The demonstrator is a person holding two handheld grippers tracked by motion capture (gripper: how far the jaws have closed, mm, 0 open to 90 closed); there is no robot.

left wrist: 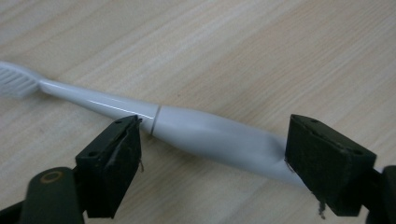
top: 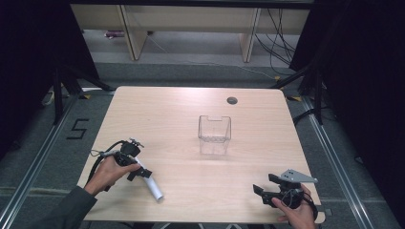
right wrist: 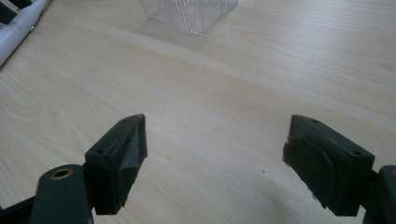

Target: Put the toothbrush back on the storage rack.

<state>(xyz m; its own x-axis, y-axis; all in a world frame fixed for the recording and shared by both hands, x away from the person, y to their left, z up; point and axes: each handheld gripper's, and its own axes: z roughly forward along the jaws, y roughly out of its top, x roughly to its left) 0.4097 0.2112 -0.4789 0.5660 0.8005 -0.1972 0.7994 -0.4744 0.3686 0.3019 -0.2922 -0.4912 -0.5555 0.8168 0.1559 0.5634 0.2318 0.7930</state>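
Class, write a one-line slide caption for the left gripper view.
Open left hand-held gripper straddles a white toothbrush lying on the wooden table.

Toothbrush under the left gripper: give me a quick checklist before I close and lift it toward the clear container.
1. Left gripper jaws spread wide: ok.
2. White toothbrush lies between the jaws, flat on the table: ok.
3. Jaws squared across the handle: not ok; it runs slantwise, ends near both jaws.
4. Pads touching the handle: cannot tell.
5. Clear container upright, nothing seen inside: ok.
6. Right gripper open, holding nothing, away from the path: ok.
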